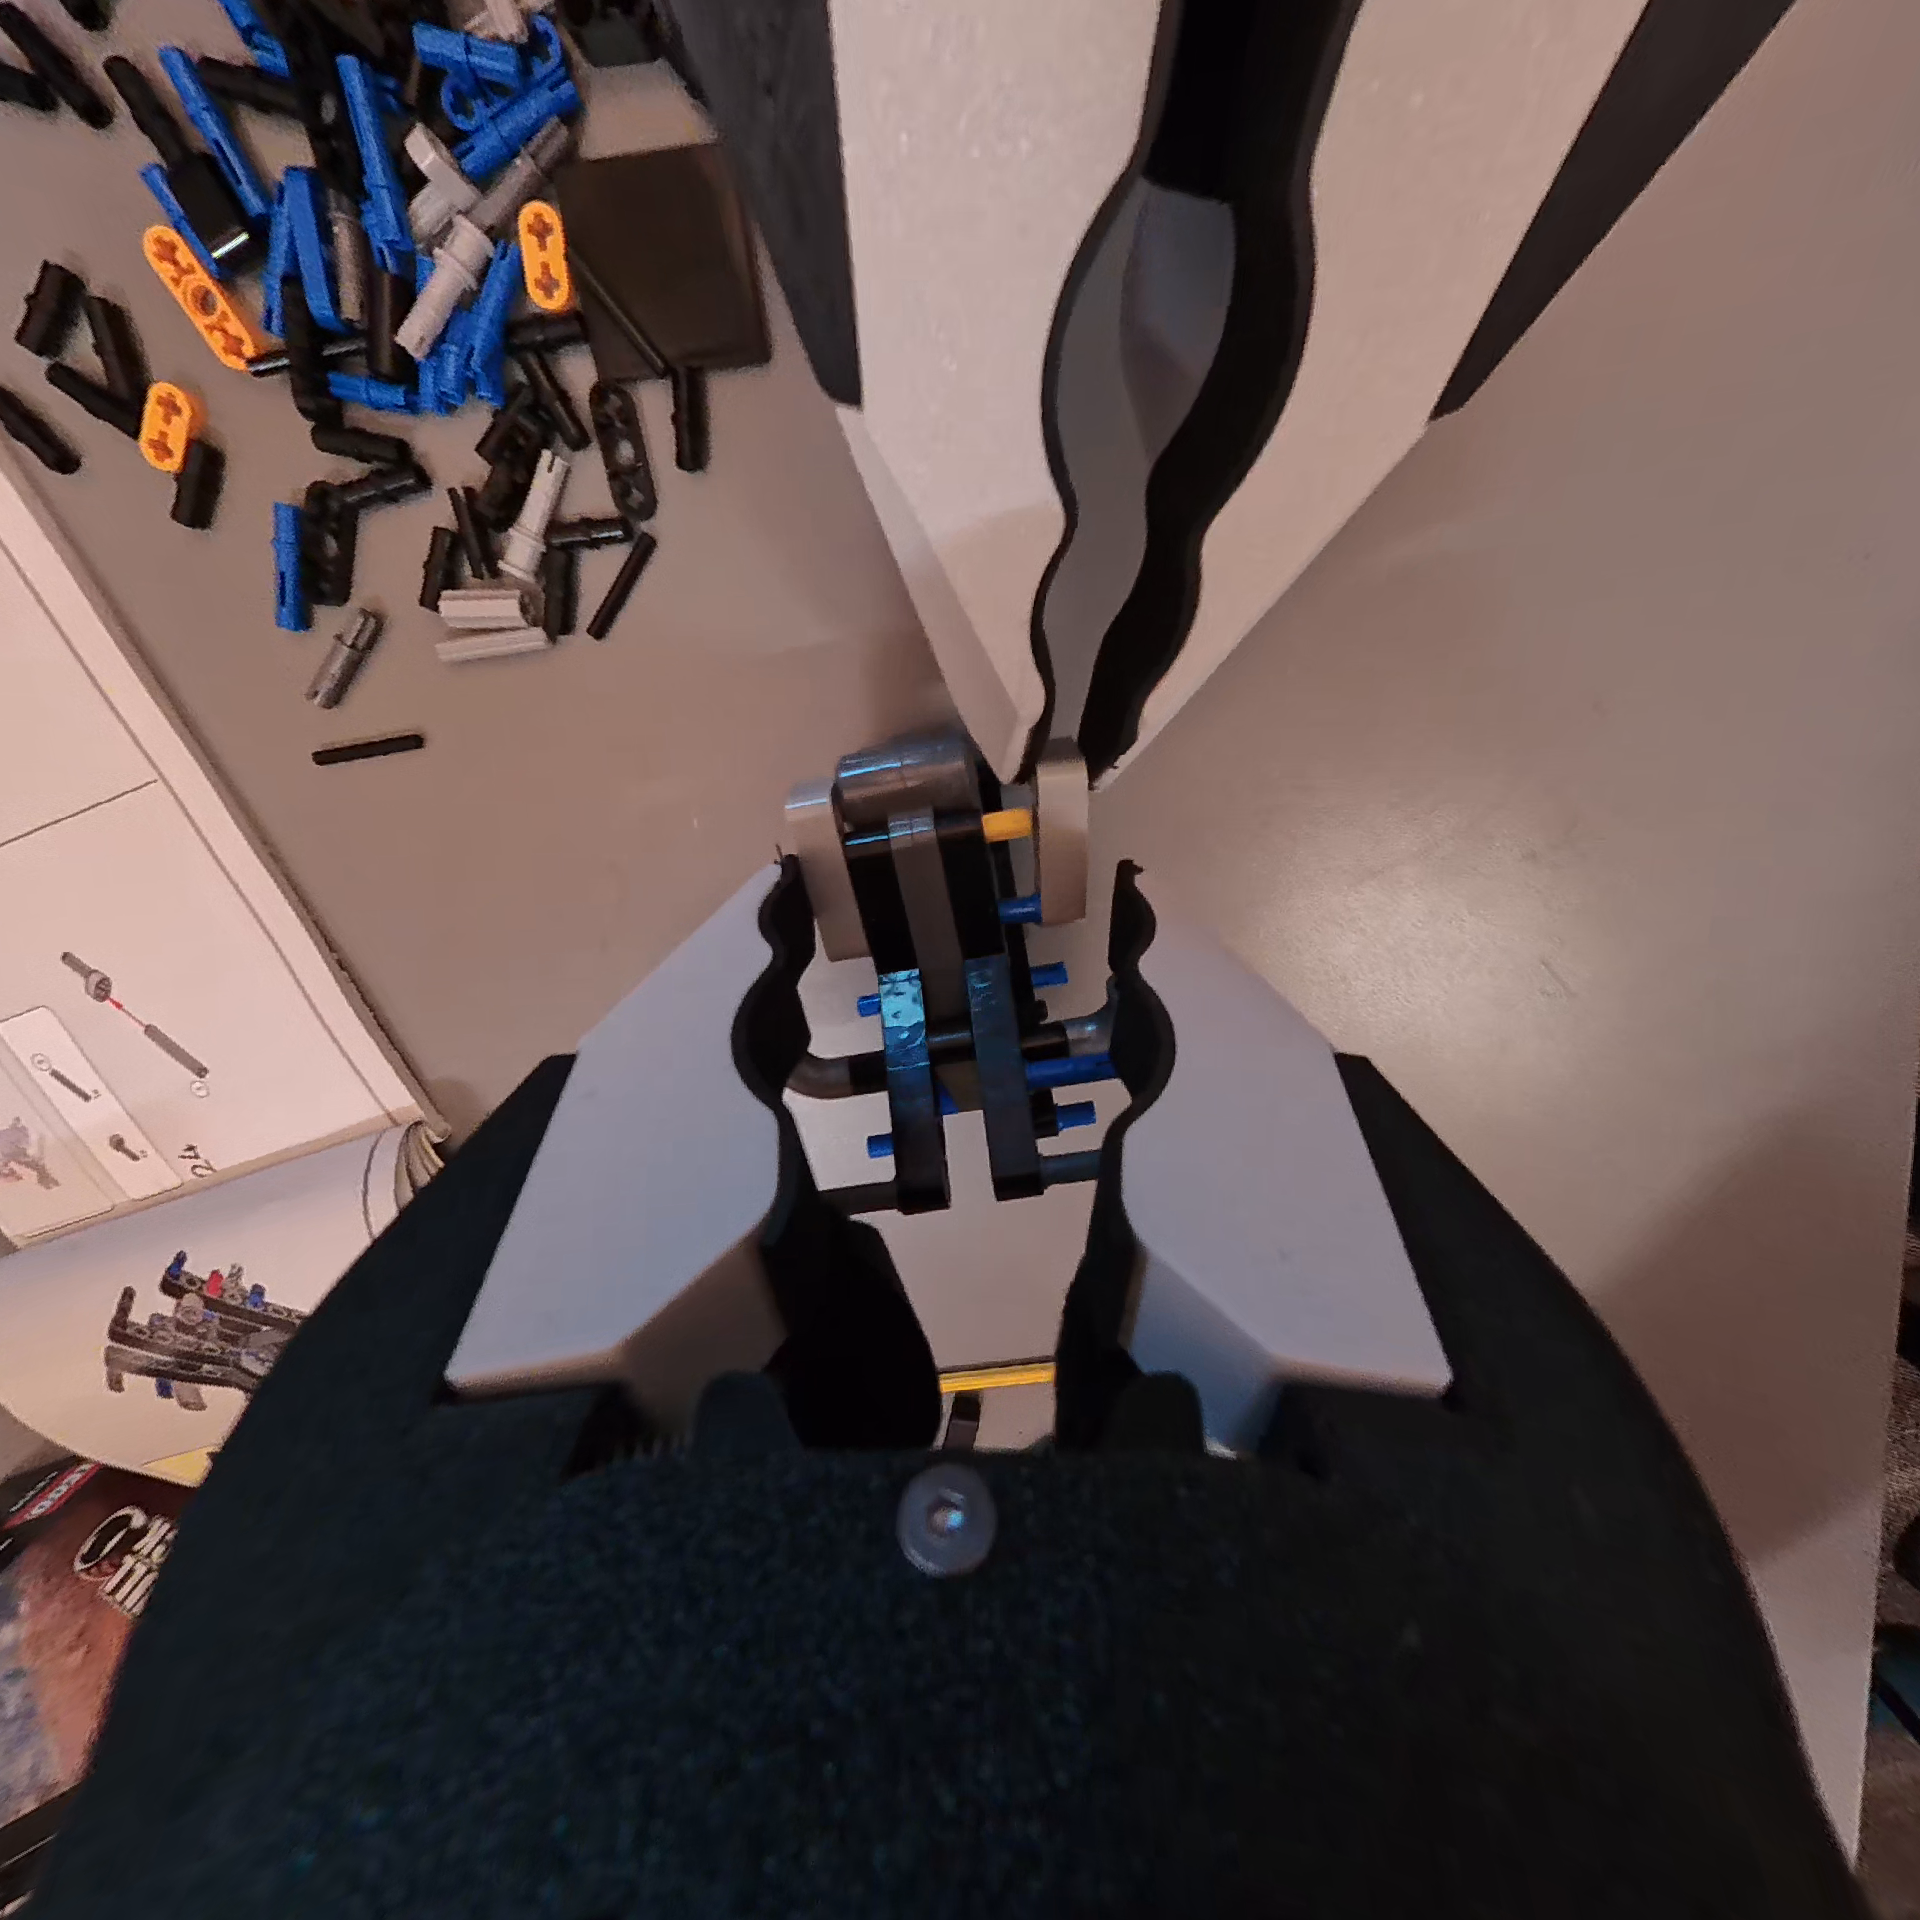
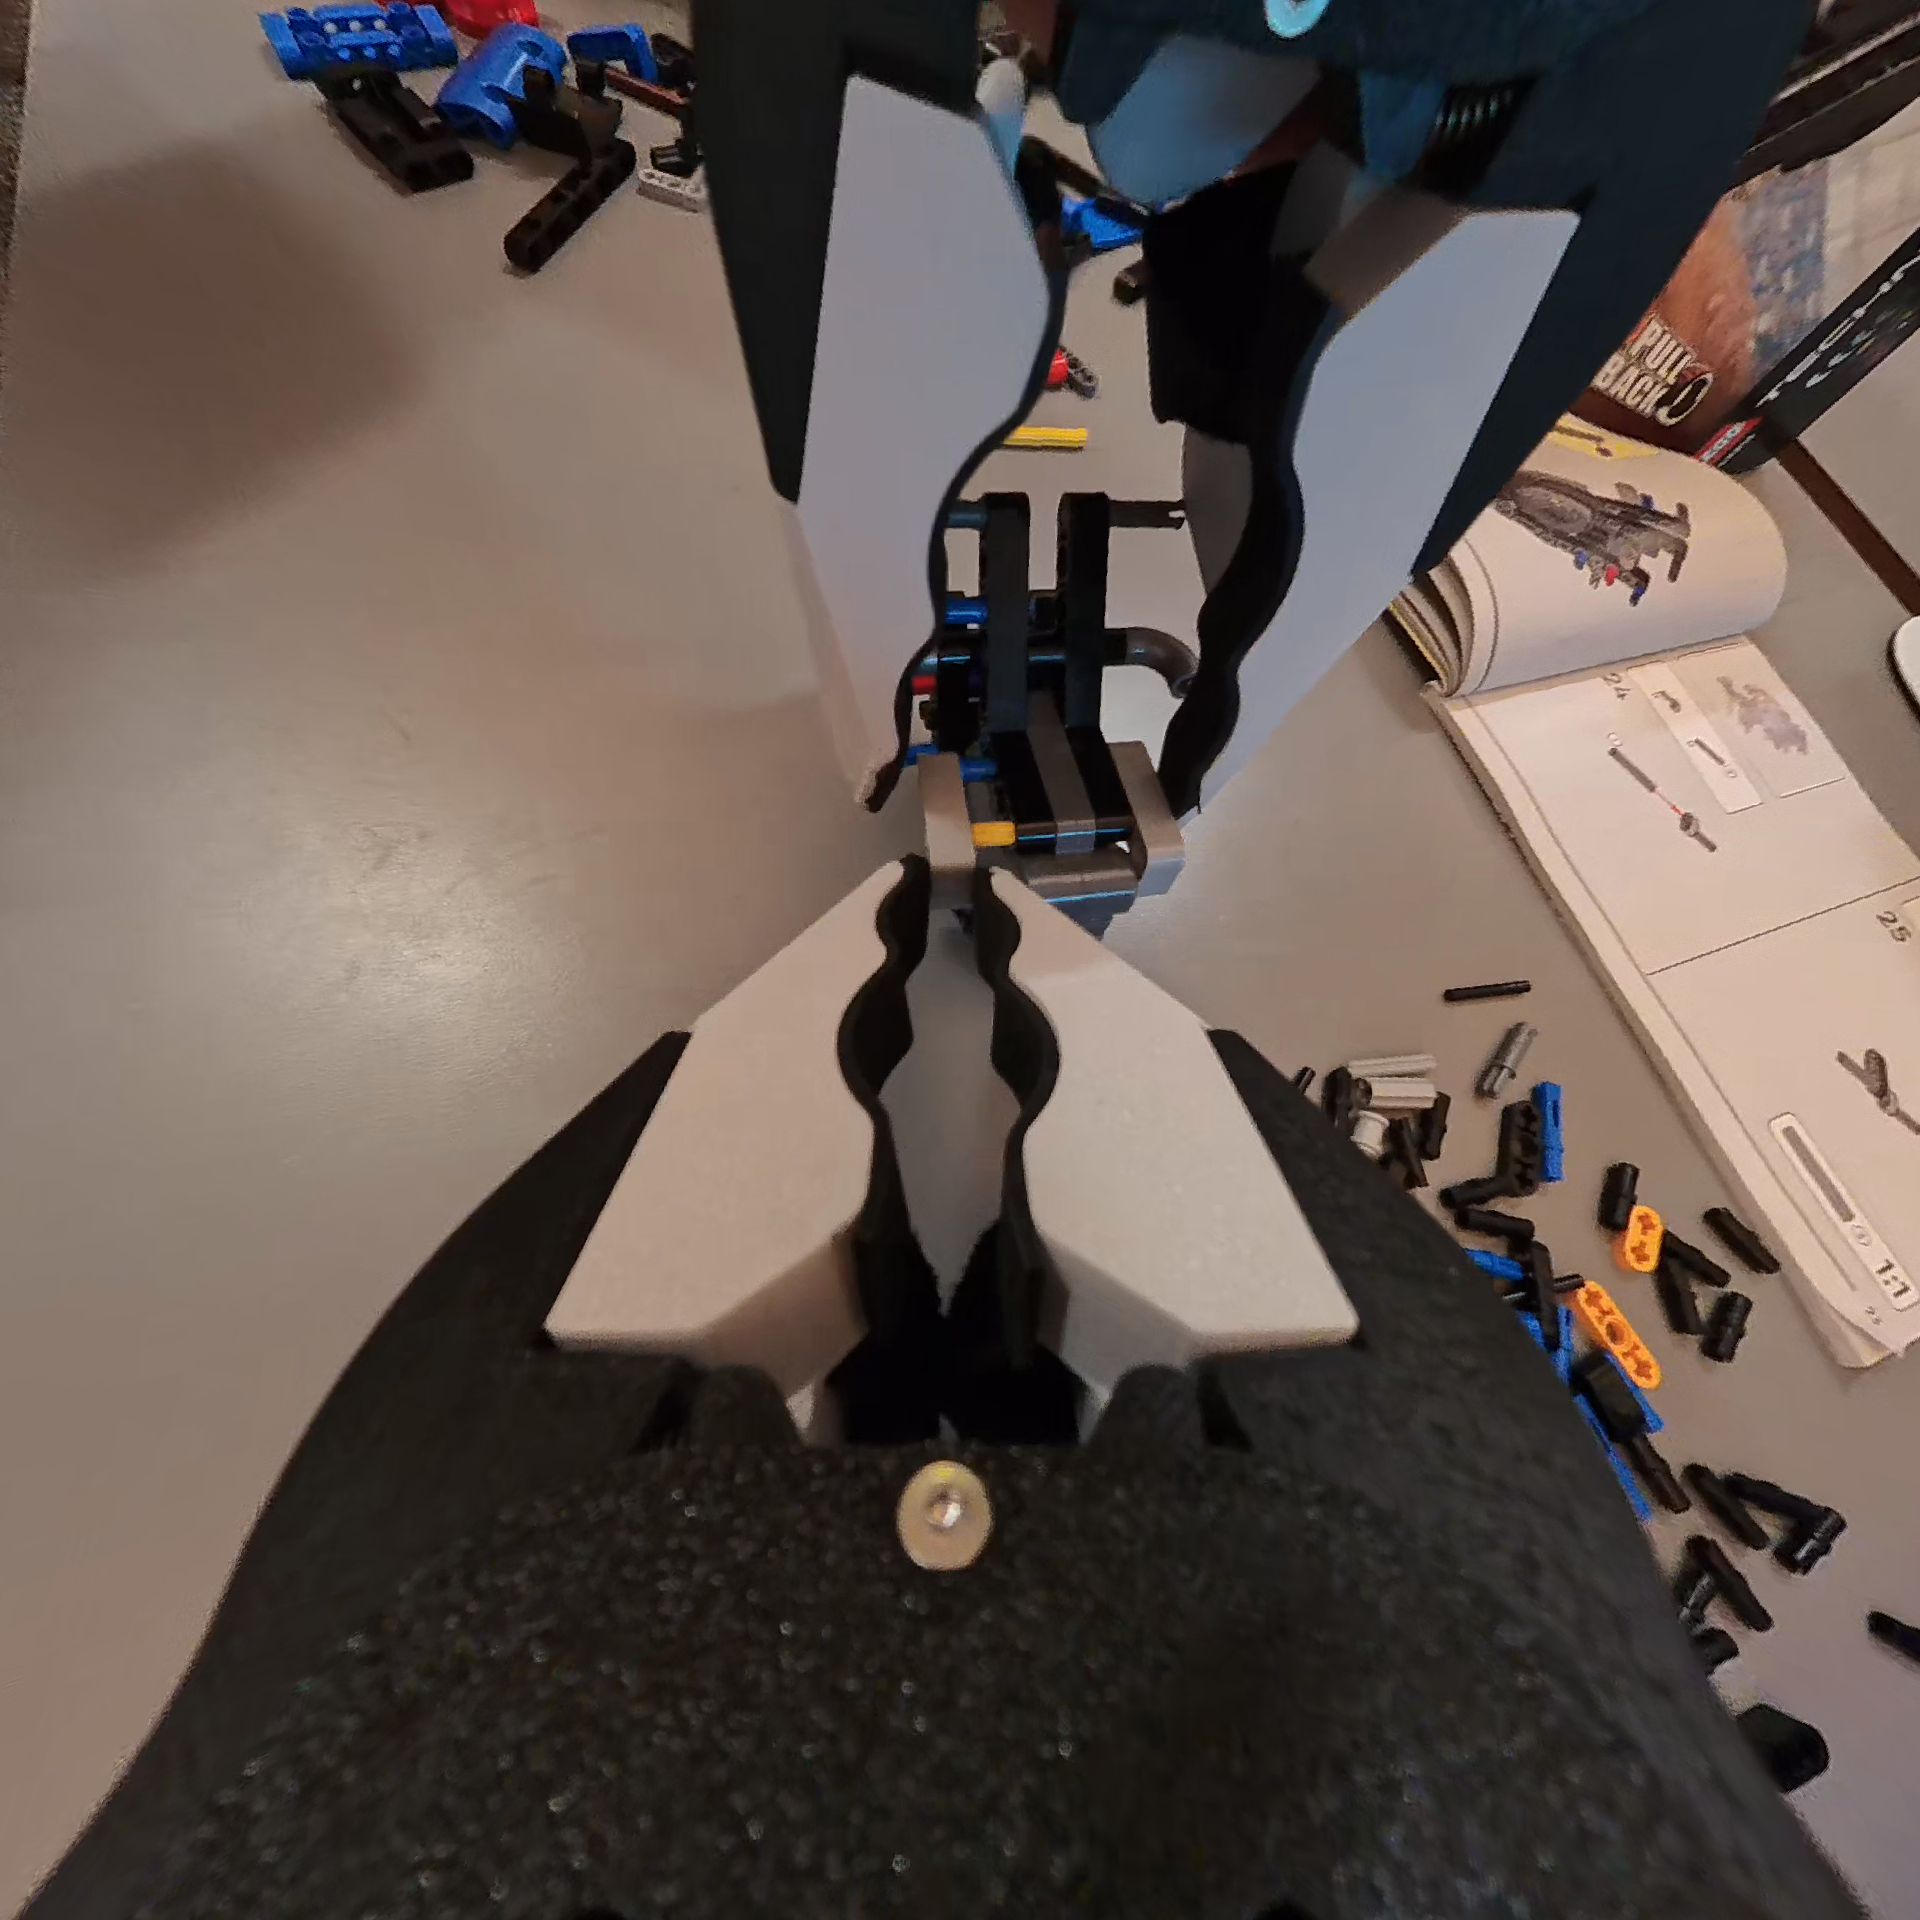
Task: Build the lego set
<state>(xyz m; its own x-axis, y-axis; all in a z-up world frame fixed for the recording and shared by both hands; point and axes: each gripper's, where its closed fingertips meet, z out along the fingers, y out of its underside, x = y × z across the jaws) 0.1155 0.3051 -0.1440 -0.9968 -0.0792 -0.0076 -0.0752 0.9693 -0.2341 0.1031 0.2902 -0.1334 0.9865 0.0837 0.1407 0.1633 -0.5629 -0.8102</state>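
A partly built lego assembly of black beams, blue pins, grey end blocks and a yellow pin is held above the grey table between both grippers. My left gripper is shut on the assembly's black beam end, with its fingers pressing on the side axles. My right gripper is nearly closed and pinches a grey block at the opposite end of the assembly. In the left wrist view the right gripper comes down from the top. In the right wrist view the left gripper comes from the top.
A pile of loose black, blue, orange and grey pieces lies on the table; it also shows in the right wrist view. An open instruction booklet and the set's box lie beside it. More blue and black parts sit farther off. Only a small space, under 4 cm, lies between the two pairs of fingers.
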